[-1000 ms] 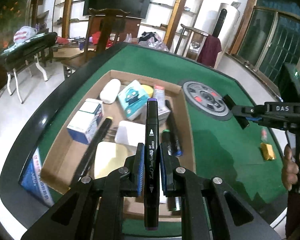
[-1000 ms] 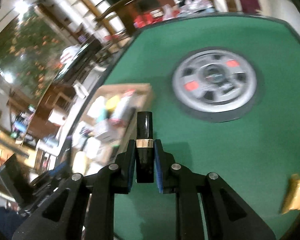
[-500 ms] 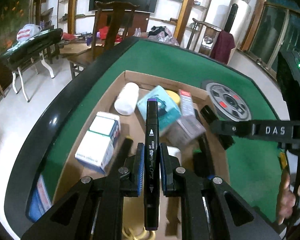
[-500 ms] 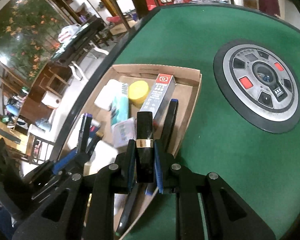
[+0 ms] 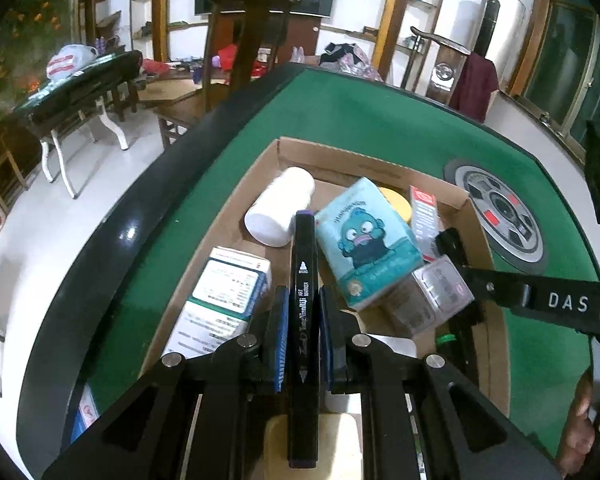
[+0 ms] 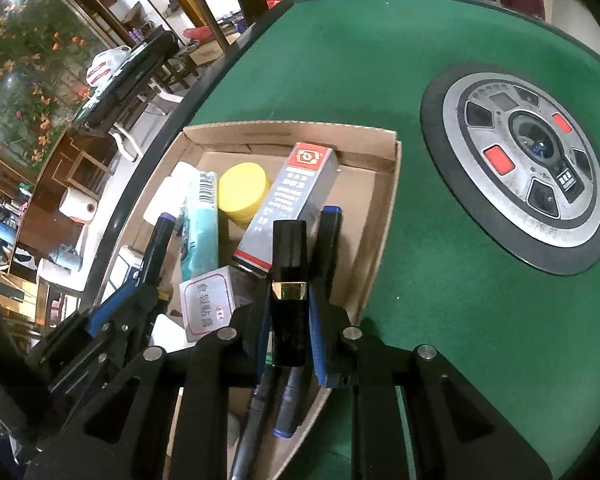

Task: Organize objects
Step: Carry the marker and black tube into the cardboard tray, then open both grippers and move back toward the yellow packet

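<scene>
Over the cardboard box (image 6: 384, 200), the left claw (image 5: 303, 336) grips a black marker (image 5: 303, 300); the right claw (image 6: 288, 332) grips a black tube (image 6: 289, 280).

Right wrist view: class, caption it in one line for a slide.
Right gripper holds a black lipstick tube over the cardboard box.

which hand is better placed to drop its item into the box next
Right, narrowly. The right tongs hold the black tube over open cardboard box floor by the blue-capped pen. The left tongs hold the art marker over the crowded middle, above the white bottle and tissue pack.
</scene>
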Demonstrator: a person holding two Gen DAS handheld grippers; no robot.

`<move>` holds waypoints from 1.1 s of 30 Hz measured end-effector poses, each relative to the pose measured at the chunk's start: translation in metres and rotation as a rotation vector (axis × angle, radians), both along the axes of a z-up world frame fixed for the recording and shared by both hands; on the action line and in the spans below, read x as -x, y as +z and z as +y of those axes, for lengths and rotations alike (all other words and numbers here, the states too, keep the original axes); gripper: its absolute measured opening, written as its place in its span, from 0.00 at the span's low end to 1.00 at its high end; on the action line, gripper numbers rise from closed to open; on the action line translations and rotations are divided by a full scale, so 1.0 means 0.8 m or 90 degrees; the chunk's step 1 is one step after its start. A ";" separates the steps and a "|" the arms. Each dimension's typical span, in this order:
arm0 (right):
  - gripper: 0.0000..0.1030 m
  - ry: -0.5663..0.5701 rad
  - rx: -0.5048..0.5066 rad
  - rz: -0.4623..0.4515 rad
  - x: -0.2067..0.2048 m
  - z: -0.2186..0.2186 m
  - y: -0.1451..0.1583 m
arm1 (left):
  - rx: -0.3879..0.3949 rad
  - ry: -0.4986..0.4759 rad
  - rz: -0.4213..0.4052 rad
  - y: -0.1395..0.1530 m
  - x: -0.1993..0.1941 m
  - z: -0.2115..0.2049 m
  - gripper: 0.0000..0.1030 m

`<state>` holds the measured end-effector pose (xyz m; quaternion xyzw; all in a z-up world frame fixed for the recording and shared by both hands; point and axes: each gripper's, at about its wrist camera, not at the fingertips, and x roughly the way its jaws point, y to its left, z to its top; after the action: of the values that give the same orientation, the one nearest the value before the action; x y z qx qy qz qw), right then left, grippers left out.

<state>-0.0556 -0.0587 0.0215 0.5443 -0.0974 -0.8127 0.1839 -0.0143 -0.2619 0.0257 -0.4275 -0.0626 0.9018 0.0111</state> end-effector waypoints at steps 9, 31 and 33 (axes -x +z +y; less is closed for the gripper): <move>0.15 0.019 -0.020 0.000 -0.009 -0.014 -0.006 | 0.051 0.058 0.055 0.020 -0.019 -0.009 0.22; 0.16 0.052 -0.051 0.013 -0.040 -0.031 -0.002 | 0.091 0.111 0.119 0.050 -0.057 -0.007 0.49; 0.16 0.059 -0.049 0.016 -0.045 -0.031 0.001 | 0.095 0.111 0.125 0.054 -0.061 -0.003 0.50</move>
<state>-0.0195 -0.0835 0.0223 0.5447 -0.0385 -0.8132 0.2015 0.0343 -0.2640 0.0688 -0.3301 -0.0307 0.9389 -0.0929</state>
